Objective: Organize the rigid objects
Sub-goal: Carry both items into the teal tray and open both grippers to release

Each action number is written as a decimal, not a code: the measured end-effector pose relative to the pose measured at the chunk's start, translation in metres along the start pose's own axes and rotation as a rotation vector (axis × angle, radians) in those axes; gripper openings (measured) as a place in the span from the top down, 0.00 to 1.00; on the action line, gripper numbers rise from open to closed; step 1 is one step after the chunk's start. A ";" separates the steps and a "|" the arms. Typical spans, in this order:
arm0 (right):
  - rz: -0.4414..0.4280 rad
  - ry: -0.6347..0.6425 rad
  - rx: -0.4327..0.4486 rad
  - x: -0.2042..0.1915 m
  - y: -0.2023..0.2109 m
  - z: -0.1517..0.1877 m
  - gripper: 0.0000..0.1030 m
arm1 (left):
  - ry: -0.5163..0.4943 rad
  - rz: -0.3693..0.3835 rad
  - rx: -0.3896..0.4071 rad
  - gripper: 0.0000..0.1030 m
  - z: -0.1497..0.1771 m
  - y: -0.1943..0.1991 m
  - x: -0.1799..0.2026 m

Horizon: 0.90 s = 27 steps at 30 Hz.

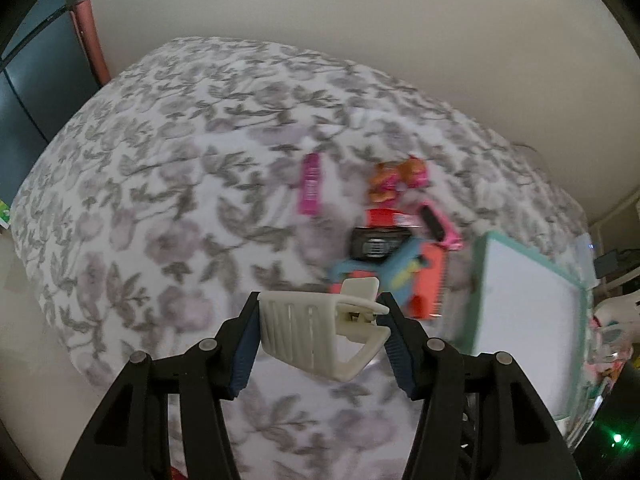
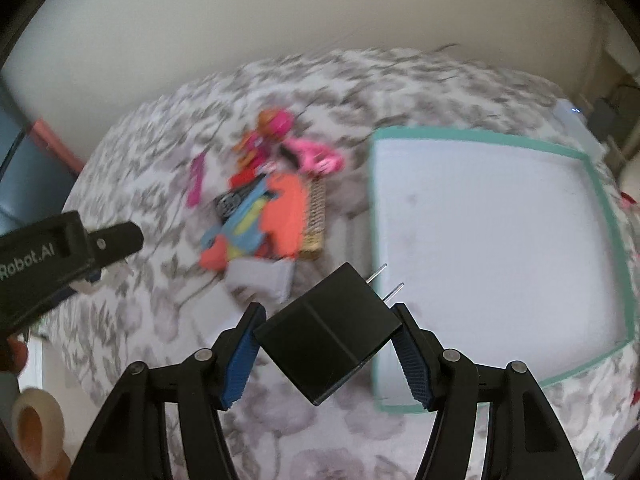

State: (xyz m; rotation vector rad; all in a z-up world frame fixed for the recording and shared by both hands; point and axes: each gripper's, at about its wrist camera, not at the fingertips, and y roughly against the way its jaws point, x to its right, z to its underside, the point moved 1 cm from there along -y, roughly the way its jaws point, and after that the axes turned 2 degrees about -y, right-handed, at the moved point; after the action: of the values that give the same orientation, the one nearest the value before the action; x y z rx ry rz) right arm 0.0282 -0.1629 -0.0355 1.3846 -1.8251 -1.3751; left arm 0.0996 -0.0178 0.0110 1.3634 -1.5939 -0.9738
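Observation:
My left gripper point(image 1: 318, 340) is shut on a cream plastic hair claw clip point(image 1: 320, 330), held above the floral bedspread point(image 1: 160, 200). In the right wrist view my right gripper point(image 2: 328, 340) is shut on a black plug adapter point(image 2: 326, 330) with two metal prongs, at the near left corner of a white bin with a teal rim point(image 2: 600, 196). A blurred pile of toys point(image 2: 272, 208), orange, blue, pink and black, lies left of the bin; the same toy pile point(image 1: 400, 248) shows ahead of the clip. The bin point(image 1: 532, 320) stands to its right.
A pink bar point(image 1: 310, 184) lies apart on the bedspread, left of the pile. The left gripper's black body point(image 2: 60, 256) enters the right wrist view from the left. A tape roll point(image 2: 36, 428) sits low left. A cream wall rises behind the bed.

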 end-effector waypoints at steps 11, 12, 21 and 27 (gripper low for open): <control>0.338 -0.281 0.013 0.098 -0.004 -0.010 0.36 | -0.075 0.005 -0.028 0.43 0.014 -0.011 0.093; 0.347 -0.312 0.015 0.107 -0.005 -0.010 0.36 | -0.082 0.008 -0.034 0.43 0.016 -0.013 0.102; 0.453 -0.578 0.048 0.183 0.002 0.011 0.35 | -0.198 0.025 -0.053 0.43 0.042 -0.037 0.177; 0.489 -0.645 0.061 0.205 0.003 0.022 0.35 | -0.265 0.028 -0.054 0.43 0.048 -0.055 0.195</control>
State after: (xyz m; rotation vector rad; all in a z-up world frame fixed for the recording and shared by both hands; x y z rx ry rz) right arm -0.0693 -0.3390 -0.0818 0.4560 -2.4044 -1.5965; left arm 0.0572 -0.2154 -0.0396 1.2101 -1.7615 -1.2118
